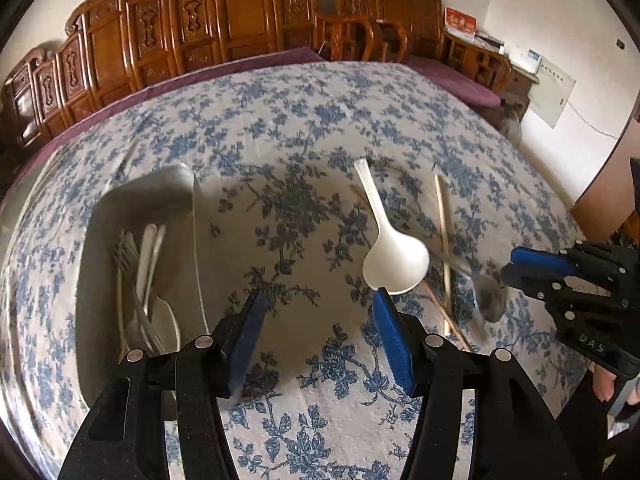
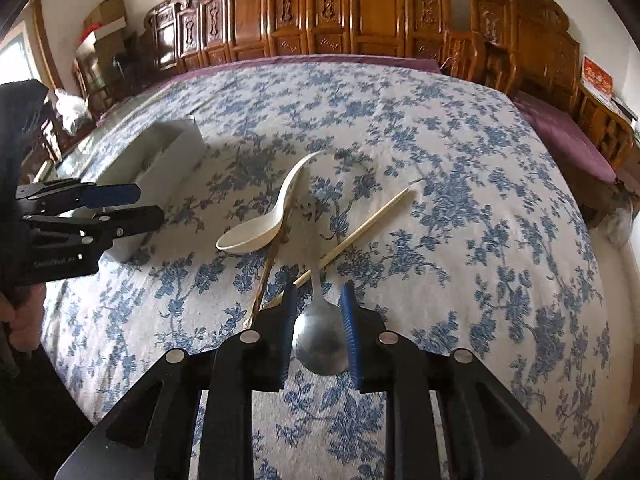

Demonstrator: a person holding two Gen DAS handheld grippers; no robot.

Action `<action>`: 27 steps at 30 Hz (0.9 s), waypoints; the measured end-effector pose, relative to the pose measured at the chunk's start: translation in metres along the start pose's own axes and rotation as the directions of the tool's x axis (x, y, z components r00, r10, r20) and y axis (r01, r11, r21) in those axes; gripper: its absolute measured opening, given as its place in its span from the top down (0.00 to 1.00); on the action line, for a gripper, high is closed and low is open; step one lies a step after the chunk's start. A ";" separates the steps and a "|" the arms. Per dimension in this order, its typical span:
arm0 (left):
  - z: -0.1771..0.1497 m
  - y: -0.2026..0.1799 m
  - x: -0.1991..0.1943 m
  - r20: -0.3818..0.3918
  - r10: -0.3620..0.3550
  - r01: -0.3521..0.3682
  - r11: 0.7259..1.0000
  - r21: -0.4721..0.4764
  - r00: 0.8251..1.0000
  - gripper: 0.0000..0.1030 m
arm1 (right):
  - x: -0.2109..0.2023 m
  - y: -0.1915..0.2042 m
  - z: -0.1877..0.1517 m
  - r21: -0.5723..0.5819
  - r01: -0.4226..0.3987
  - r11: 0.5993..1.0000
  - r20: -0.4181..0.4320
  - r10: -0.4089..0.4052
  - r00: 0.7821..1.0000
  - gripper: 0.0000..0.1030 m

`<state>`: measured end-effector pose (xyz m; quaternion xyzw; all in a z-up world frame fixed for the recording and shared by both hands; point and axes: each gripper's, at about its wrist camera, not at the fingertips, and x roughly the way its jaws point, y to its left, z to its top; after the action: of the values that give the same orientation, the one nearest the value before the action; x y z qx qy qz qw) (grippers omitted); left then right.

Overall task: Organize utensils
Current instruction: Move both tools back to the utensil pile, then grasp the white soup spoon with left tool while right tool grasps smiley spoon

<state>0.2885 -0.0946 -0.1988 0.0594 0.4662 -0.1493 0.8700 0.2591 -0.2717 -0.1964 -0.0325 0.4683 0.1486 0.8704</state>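
Blue-and-white floral cloth (image 2: 440, 160), soft and slightly wrinkled, covers the whole desk. Carved brown wooden chairs (image 2: 360, 12) line its far edge.

Loose utensils lie together toward the near edge. One white ladle-shaped soup spoon (image 1: 394, 256), smooth and glossy like plastic or ceramic, has a deep round bowl and a curved handle pointing at the far edge. One metal spoon (image 2: 322, 340), dull grey and oval-bowled, lies with its thin handle pointing away. Two pale, thin, straight wooden chopsticks (image 2: 360, 232) lie apart: one slants across the metal spoon's handle, while the other runs under the white spoon's bowl.

One white rectangular tray (image 1: 96, 248) with low straight walls sits toward the left edge. It holds several pale utensils, including a fork and some spoons; their exact number is too blurred to count.

Two claws show, both black with ridged blue pads. Left claw (image 1: 318, 296) hovers with its jaws spread wide and holding nothing, between the tray and the white spoon, its right pad tip just beside that spoon's bowl. Right claw (image 2: 318, 292) is partly open, its pads on either side of the metal spoon's bowl, very close to it; whether they touch it cannot be told.
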 end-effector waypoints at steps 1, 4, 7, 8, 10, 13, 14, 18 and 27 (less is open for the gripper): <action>-0.001 -0.001 0.002 -0.005 0.002 -0.002 1.000 0.002 1.000 0.48 | 0.005 0.002 0.001 -0.010 0.002 1.000 -0.010 -0.002 1.000 0.76; -0.003 -0.004 0.004 -0.010 0.003 -0.003 1.000 0.011 1.000 0.48 | 0.022 0.005 0.006 -0.023 0.005 1.000 -0.050 -0.006 0.999 0.76; -0.004 -0.007 0.003 -0.005 0.003 -0.003 1.000 0.024 1.000 0.48 | 0.039 0.007 0.008 -0.037 0.024 0.999 -0.110 -0.028 0.994 0.76; -0.004 -0.008 0.003 -0.006 0.002 -0.002 1.000 0.026 1.000 0.48 | 0.043 0.007 0.008 -0.041 0.039 0.998 -0.127 -0.043 0.991 0.76; -0.004 -0.010 0.004 -0.010 0.002 -0.001 0.999 0.032 1.000 0.48 | 0.048 0.006 0.008 -0.041 0.037 0.998 -0.142 -0.042 0.989 0.74; -0.004 -0.011 0.004 -0.011 0.001 -0.001 0.999 0.035 1.000 0.48 | 0.054 0.006 0.010 -0.054 0.054 0.997 -0.161 -0.062 0.985 0.74; -0.004 -0.012 0.004 -0.011 0.000 0.000 0.999 0.035 1.000 0.48 | 0.056 0.006 0.011 -0.065 0.067 0.996 -0.169 -0.077 0.983 0.75; -0.004 -0.011 0.004 -0.010 0.002 -0.002 0.999 0.038 1.000 0.48 | 0.061 -0.001 0.018 -0.061 0.072 0.996 -0.188 -0.082 0.979 0.75; -0.004 -0.012 0.003 -0.006 0.004 -0.004 0.999 0.038 1.000 0.48 | 0.061 -0.001 0.019 -0.083 0.050 0.995 -0.209 -0.067 0.976 0.93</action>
<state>0.2826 -0.1054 -0.2029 0.0774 0.4656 -0.1564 0.8676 0.3065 -0.2550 -0.2360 -0.0956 0.5507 0.1366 0.8179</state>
